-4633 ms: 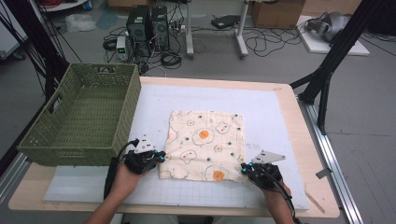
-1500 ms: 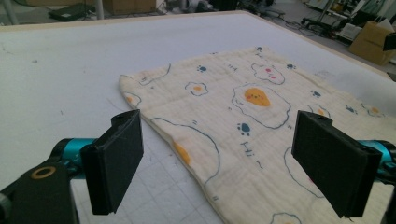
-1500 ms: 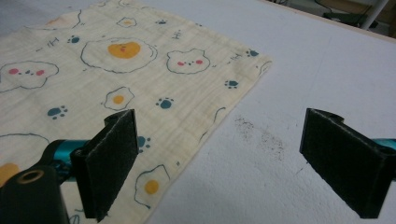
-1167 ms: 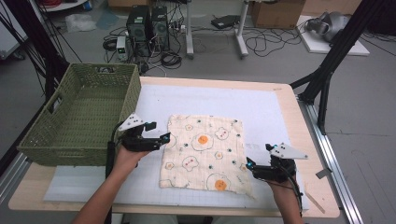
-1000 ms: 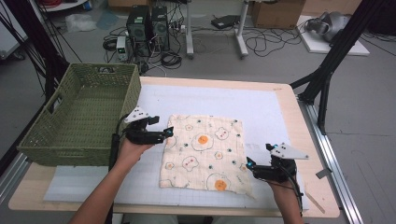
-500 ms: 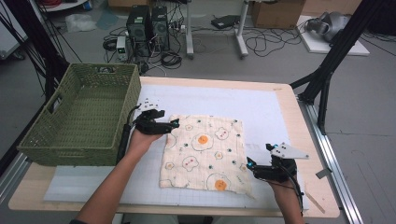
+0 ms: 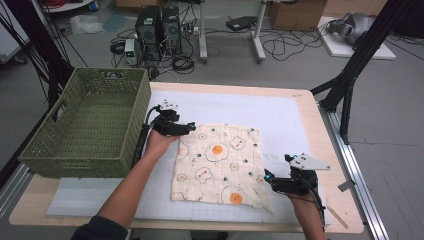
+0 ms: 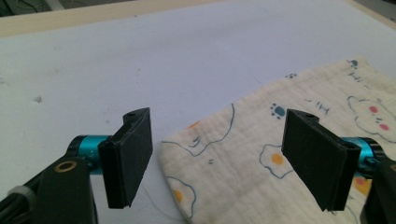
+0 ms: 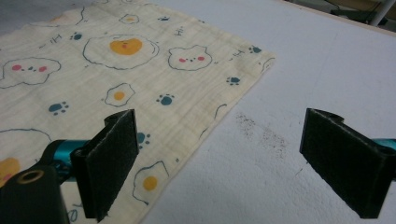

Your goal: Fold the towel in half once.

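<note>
Table (image 7: 300, 107) with white mat; green woven basket (image 7: 85, 125) sits at 9 o'clock, well apart from the work only by the mat's margin. Nothing inside it that I can make out.

Cloth (image 7: 217, 165) lies flat at mat centre, slightly toward 6 o'clock. Cream muslin, printed with fried eggs, bears and paw marks. One layer by the look of the edges, though the near hem at 5 o'clock may be turned under; the high view is too coarse to say.

Handling, judged: light, soft, limp, crinkle weave with some grip. No stiffness, so it will sag and fold from any single hold. Not fragile. Thin against the mat, so jaws must come in low and scoop an edge. Best holds are corners or hems, two corners of one side for a clean fold.

Left gripper (image 7: 176, 128) at the cloth's 11 o'clock corner. Jaws wide apart, nothing held; in the left gripper view that corner (image 8: 177, 149) lies between them, untouched.

Right gripper (image 7: 274, 181) at the 4 o'clock edge, near the near-right corner. Jaws spread wide, empty; the right gripper view shows the cloth's side hem (image 9: 219, 112) running between them.
</note>
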